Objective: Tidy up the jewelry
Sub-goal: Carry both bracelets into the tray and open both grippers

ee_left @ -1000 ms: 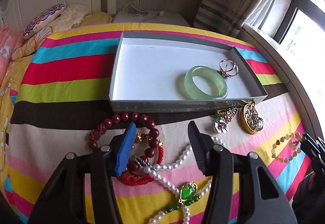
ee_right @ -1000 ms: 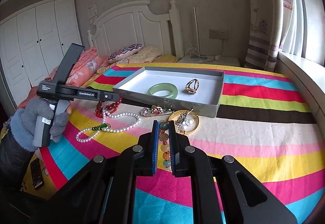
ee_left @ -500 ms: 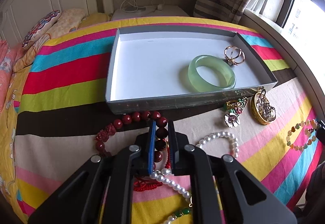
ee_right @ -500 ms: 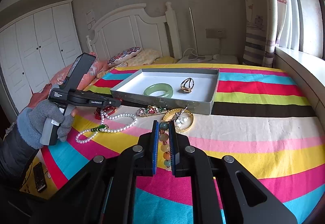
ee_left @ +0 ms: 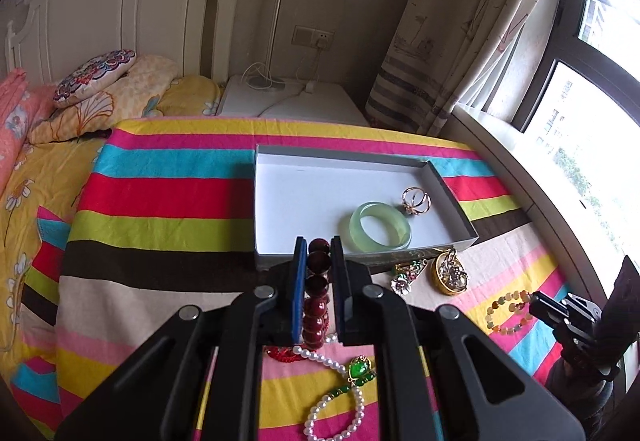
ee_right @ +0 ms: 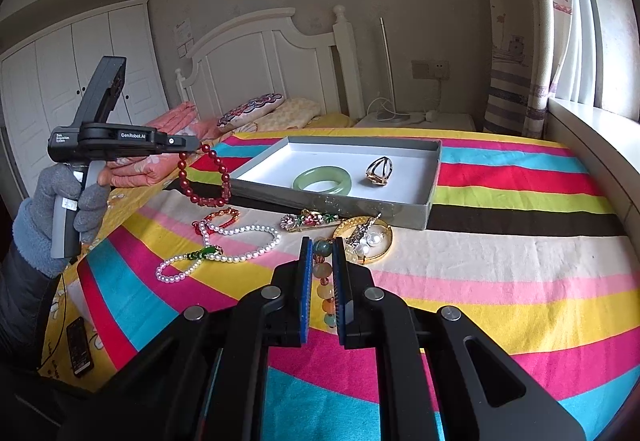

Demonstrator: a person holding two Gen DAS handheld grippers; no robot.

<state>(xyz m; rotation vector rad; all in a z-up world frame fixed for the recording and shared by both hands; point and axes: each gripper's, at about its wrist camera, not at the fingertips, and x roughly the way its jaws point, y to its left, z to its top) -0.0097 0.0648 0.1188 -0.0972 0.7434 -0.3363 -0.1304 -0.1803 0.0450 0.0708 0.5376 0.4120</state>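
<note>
1. Left gripper (ee_left: 318,253) clenched on dark red bead bracelet (ee_right: 204,177); bracelet off the bed, dangling from the tips, just short of the box's near-left corner.
2. Right gripper (ee_right: 321,253) closed on multicolour bead bracelet (ee_right: 323,281), beads pinched betw. the pads; can't tell if lifted or resting on the sheet.
3. Already in grey box (ee_right: 434,177): green jade bangle (ee_left: 375,227) and gold ring (ee_left: 415,200), side by side at the window end. Most of the white floor bare.
4. Left to move, all on striped bedspread (ee_right: 500,281) near box front: pearl necklace w/ green pendant (ee_right: 240,241), small red cord bracelet (ee_right: 218,219), flower brooch (ee_right: 310,221), gold bangle w/ pearl bits (ee_right: 366,239).
5. Est. progress: 2 pcs boxed, 2 in grip, 4 loose — roughly a quarter done, half once both held pcs are dropped in.
6. Next, prob.: carry red bracelet over the near wall, release on bare floor away from bangle.
</note>
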